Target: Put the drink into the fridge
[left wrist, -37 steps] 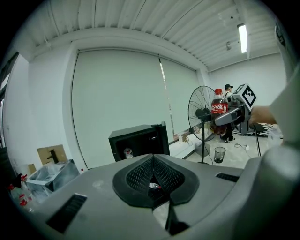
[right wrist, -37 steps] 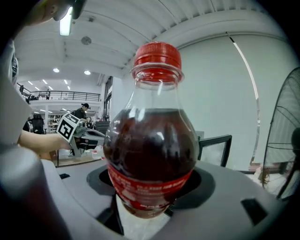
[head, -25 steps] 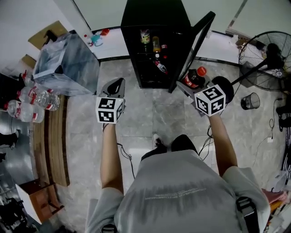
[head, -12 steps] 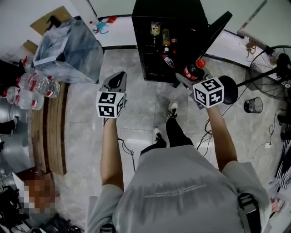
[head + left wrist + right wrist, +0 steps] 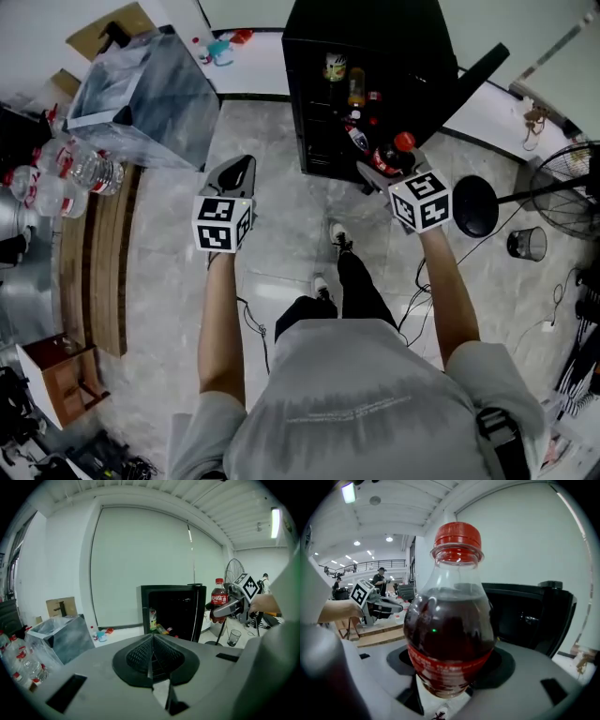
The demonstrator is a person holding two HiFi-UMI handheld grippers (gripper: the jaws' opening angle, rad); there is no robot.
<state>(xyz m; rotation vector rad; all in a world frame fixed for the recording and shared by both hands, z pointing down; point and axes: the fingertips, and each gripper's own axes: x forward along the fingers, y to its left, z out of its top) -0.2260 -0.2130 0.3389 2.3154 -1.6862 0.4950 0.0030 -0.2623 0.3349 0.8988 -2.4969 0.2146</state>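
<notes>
Cola bottle (image 5: 449,634), red-capped and filled with dark drink, stands upright in your right tongs (image 5: 382,169), whose jaws are clamped on its lower body around the red label. Your right arm is stretched forward, so the bottle sits just outside the open front of the black fridge (image 5: 375,37), near its lower right corner. Seen from the left gripper view, it is beside the edge of the fridge door (image 5: 473,80), which is swung wide open to your right.

Inside the fridge, a can (image 5: 335,66) and an orange bottle (image 5: 356,89) rest on the shelves, with more small items below them that are too dim to name.

Your left tongs (image 5: 151,656) are pressed together with nothing between them. You hold them out level over the pale tiled floor (image 5: 281,244), well apart from the fridge and to its left.

Further to your left, a grey box (image 5: 141,89) wrapped in clear plastic stands by the wall, and several water bottles (image 5: 80,173) with red caps lie near it.

To your right, the round black base (image 5: 475,211) of a standing fan sits near a small wire bin (image 5: 526,244).
</notes>
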